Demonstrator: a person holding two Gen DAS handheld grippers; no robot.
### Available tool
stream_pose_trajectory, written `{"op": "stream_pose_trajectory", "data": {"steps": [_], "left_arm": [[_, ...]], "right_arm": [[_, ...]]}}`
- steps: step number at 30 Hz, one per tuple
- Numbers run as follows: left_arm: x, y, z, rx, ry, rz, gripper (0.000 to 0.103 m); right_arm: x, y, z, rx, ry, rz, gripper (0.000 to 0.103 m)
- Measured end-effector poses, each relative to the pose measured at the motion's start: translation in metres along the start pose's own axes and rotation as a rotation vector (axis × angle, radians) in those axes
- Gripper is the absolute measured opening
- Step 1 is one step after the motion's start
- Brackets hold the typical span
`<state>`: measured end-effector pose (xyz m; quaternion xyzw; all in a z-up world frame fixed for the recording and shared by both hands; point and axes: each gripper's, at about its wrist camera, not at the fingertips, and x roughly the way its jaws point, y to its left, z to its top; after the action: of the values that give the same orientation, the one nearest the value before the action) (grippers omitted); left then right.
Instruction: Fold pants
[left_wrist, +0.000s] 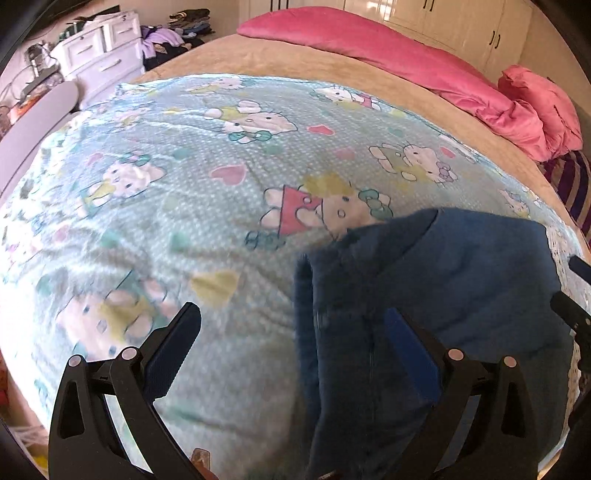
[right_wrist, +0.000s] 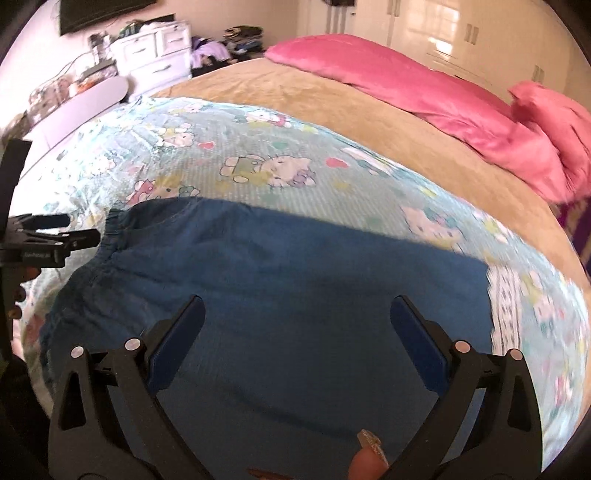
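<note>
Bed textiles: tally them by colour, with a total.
Blue: 1, the folded blue fabric pants
Pale blue cartoon-cat print: 1, the printed blanket
Tan: 1, the plush tan bedspread
Pink: 2, the long pink satin pillow and the crumpled pink satin cushion
Total: 5

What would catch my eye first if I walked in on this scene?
Probably the dark blue soft fabric pants lying flat near the edge of the bed, on a pale blue blanket printed with cartoon cats and hearts. Over them hover two open black tools: the right tool above the pants' middle, the left tool at their gathered end. Bright pink pillows line the far side.
</note>
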<state>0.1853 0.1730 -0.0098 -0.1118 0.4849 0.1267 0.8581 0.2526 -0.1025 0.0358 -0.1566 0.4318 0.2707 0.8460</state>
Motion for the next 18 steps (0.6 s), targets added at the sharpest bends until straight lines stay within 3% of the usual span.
{"op": "stream_pose_trajectory", "data": {"steps": [9, 10, 12, 18], "left_arm": [[0.033, -0.015, 0.019, 0.07, -0.008, -0.05, 0.096], [0.035, -0.016, 0.02, 0.075, -0.01, -0.049, 0.091], [0.042, -0.02, 0.02, 0.101, -0.004, -0.078, 0.048], [0.028, -0.027, 0.011, 0.164, -0.078, -0.083, 0.034]], "right_arm": [[0.067, 0.003, 0.036, -0.107, 0.091, -0.009, 0.095], [0.073, 0.004, 0.039, -0.129, 0.098, -0.013, 0.095], [0.084, 0.007, 0.044, -0.16, 0.118, 0.0, 0.095], [0.102, 0.024, 0.055, -0.302, 0.136, -0.002, 0.095]]}}
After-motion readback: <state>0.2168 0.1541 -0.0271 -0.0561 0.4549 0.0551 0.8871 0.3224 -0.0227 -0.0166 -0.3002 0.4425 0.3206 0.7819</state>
